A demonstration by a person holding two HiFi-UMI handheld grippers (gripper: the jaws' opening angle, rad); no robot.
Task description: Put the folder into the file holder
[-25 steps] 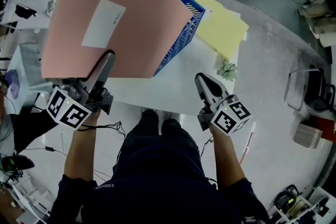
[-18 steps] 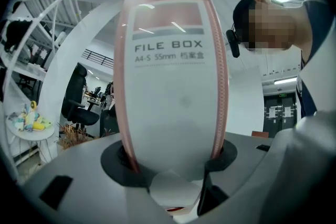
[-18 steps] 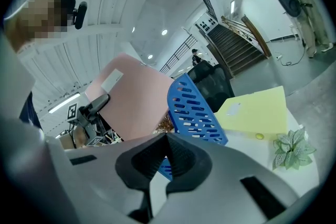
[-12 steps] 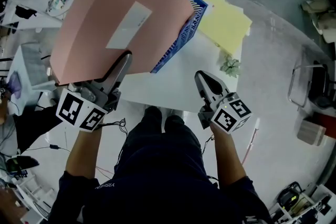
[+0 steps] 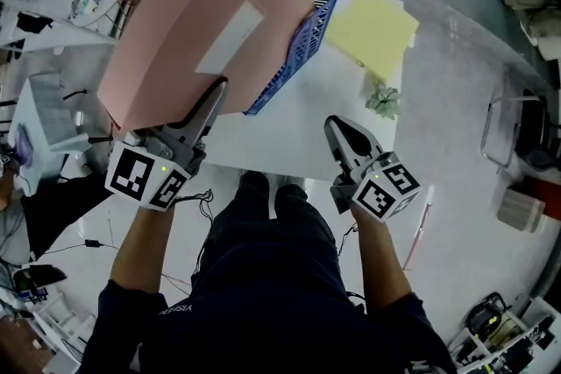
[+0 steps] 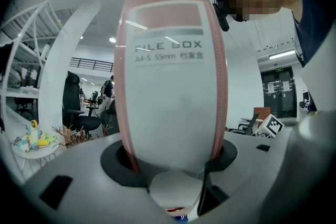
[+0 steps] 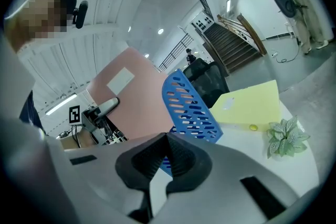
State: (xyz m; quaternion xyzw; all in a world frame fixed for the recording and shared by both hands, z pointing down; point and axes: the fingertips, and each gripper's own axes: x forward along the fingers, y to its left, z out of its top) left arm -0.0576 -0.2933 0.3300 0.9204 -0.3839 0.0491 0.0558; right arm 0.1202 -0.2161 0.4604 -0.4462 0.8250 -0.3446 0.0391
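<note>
My left gripper (image 5: pixel 215 96) is shut on a pink folder (image 5: pixel 210 22) with a white label, held by its spine, which fills the left gripper view (image 6: pixel 170 81). The folder stands tilted, its far edge at the blue slotted file holder (image 5: pixel 294 57) on the white table (image 5: pixel 289 136). In the right gripper view the pink folder (image 7: pixel 136 102) leans beside the blue file holder (image 7: pixel 189 107). My right gripper (image 5: pixel 337 133) hovers over the table's near edge, jaws shut and empty (image 7: pixel 168 152).
A yellow folder (image 5: pixel 372 26) lies flat at the table's far right, and a small green plant (image 5: pixel 383 103) stands in front of it. Desks, cables and clutter surround the table at left; grey floor at right.
The left gripper has rolled the pink folder from nearly flat toward upright and carried it right, closer to the blue file holder. The right gripper has stayed put.
</note>
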